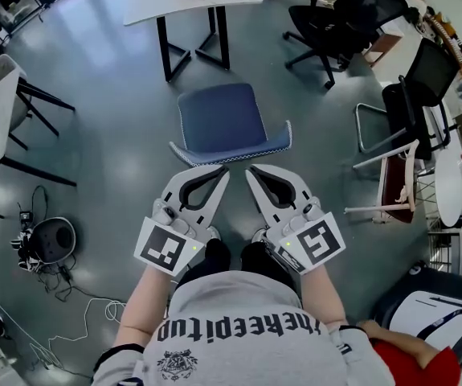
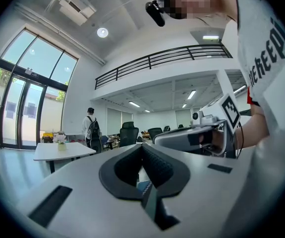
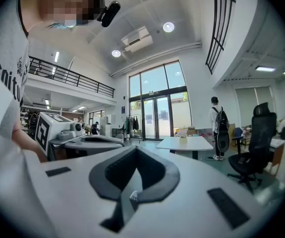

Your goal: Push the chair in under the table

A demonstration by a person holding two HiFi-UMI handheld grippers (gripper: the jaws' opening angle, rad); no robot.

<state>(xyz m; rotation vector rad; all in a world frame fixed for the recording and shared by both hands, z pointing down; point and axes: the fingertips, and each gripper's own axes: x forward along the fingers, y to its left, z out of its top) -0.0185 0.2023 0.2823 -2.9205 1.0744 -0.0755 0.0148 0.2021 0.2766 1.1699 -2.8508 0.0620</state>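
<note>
The left forearm [image 1: 144, 304] and right forearm [image 1: 320, 300] reach forward from the torso, elbows bent and bare below the sleeves. The left claw [image 1: 217, 175] is held level and angled slightly inward, its jaws closed together with nothing between them. The right claw [image 1: 255, 174] mirrors it, level and angled inward, jaws likewise together and empty. The two tips lie near each other, just apart, forming a V. The left marker cube [image 1: 165, 248] and right marker cube [image 1: 320, 244] sit at the rear, facing up.
</note>
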